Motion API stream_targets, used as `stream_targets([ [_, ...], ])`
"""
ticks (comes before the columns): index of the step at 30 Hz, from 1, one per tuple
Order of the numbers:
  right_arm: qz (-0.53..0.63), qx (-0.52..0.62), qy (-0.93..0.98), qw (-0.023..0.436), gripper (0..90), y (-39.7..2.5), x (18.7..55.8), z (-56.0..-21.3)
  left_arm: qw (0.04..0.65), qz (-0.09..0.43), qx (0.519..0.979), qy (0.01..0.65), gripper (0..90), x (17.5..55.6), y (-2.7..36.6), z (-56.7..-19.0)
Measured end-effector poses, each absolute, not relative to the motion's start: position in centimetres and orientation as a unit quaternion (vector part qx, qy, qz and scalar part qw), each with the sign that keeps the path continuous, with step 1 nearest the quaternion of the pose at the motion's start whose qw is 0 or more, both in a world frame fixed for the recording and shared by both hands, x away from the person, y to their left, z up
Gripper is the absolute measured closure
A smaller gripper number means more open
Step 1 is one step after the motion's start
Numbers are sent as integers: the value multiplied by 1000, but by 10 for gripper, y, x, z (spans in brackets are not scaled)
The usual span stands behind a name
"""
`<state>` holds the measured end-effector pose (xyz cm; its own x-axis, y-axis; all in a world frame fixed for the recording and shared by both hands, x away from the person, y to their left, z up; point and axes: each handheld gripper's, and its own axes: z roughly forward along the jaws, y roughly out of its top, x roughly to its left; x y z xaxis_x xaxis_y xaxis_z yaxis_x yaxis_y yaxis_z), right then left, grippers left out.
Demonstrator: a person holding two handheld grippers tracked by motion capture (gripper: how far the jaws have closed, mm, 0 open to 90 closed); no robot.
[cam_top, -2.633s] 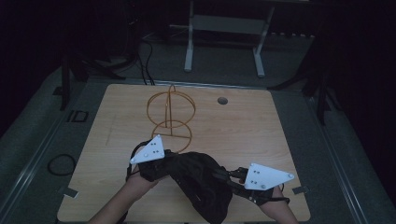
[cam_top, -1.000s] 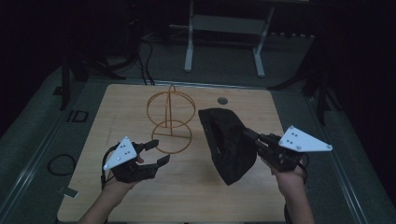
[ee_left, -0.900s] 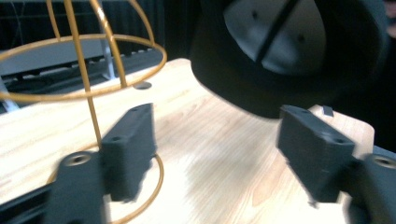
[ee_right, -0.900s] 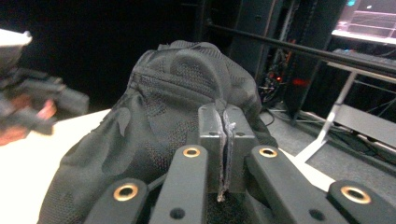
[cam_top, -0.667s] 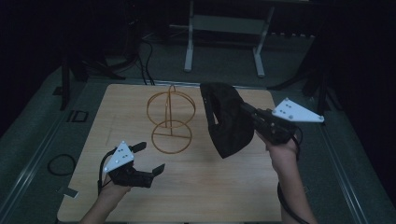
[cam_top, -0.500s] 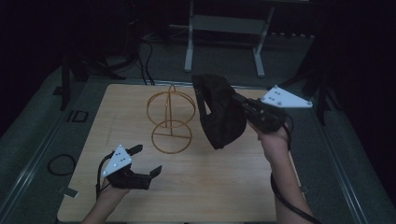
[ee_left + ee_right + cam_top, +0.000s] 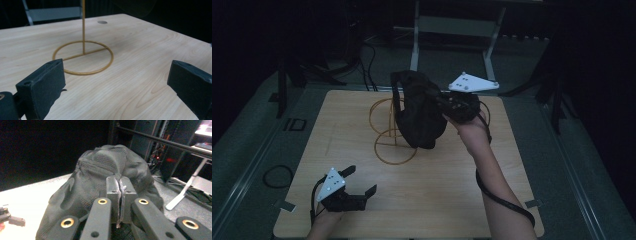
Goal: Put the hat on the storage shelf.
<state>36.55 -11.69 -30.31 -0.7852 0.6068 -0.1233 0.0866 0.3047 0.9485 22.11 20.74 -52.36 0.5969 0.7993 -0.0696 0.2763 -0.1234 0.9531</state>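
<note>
The left gripper (image 7: 354, 192) rests low at the near left corner of the table (image 7: 337, 125), its fingers (image 7: 41, 83) spread wide and holding nothing. In the left gripper view they frame the base ring of the gold wire stand (image 7: 83, 56), with bare wood between them and it. This hand seems to have no part in the work right now.

In the middle of the table the wire stand (image 7: 389, 130) is upright, and its post looks bare as far as the dim light shows. The black hat (image 7: 419, 112) hangs in the air just right of it and partly in front of its upper hoop, so I judge the hat is lifted and carried over but not yet set on the stand. Placing it and letting go are left.

The right gripper (image 7: 447, 102) holds the hat from the right, fingers (image 7: 113, 195) pressed together on a fold of the black hat (image 7: 105, 170).

There is plenty of open table around the stand, so the hat can swing left freely. The far edge lies close behind the stand, and the stand looks light, so a low pass could tip it.
</note>
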Motion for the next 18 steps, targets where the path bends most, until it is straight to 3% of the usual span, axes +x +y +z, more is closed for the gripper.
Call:
stream_targets([
  [18,508,225,808,196,876,-47,398,-328,542,244,708,382,19,223,208,-528],
])
